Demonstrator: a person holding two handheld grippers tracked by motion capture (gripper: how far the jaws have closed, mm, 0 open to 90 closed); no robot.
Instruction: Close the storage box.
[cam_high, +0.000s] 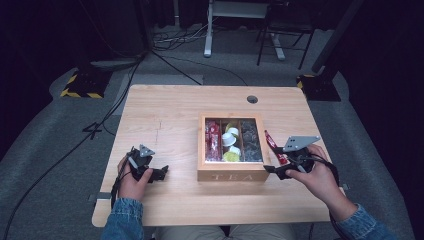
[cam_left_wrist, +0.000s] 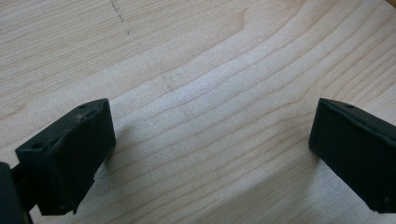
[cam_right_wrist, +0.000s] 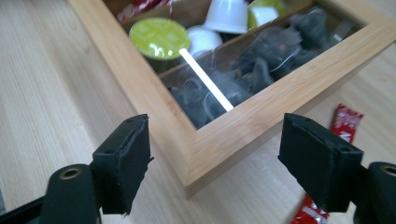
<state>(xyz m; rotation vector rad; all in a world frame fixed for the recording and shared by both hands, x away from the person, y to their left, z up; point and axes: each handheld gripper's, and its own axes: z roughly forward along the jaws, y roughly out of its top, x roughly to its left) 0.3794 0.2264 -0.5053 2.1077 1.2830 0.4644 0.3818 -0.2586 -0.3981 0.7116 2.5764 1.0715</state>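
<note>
Right tool (cam_right_wrist: 215, 158) sits w/ its jaws wide apart, straddling the near right corner of the wooden tea box (cam_right_wrist: 261, 109), nothing pinched yet; pads look clear of the wood on both sides. High view shows the same right tool (cam_high: 274, 169) at the box's front right corner, box (cam_high: 232, 176) standing mid-table w/ a glass lid over three compartments: red packets left, white and green capsules (cam_right_wrist: 159, 37) middle, dark tea bags (cam_right_wrist: 261, 65) right. A loose red packet (cam_high: 272, 143) lies on the table (cam_high: 165, 120) just beside the box's right wall, close to the right tool. Left tool (cam_left_wrist: 210, 154) also wide, empty, hanging low over bare table well to the left of the box. Likely step: get hold of the lid's front edge or corner to lift it open, tho that's a guess from the approach. To do it well: slide off the corner onto a straight bit of frame, since a corner grip tends to slip; bite on the lid frame only, not the box body below; close slow till pads seat flat. Bring the left tool over to steady the box, or it may drag along the table. Keep clear of the loose packet so it doesn't get nudged or caught.
</note>
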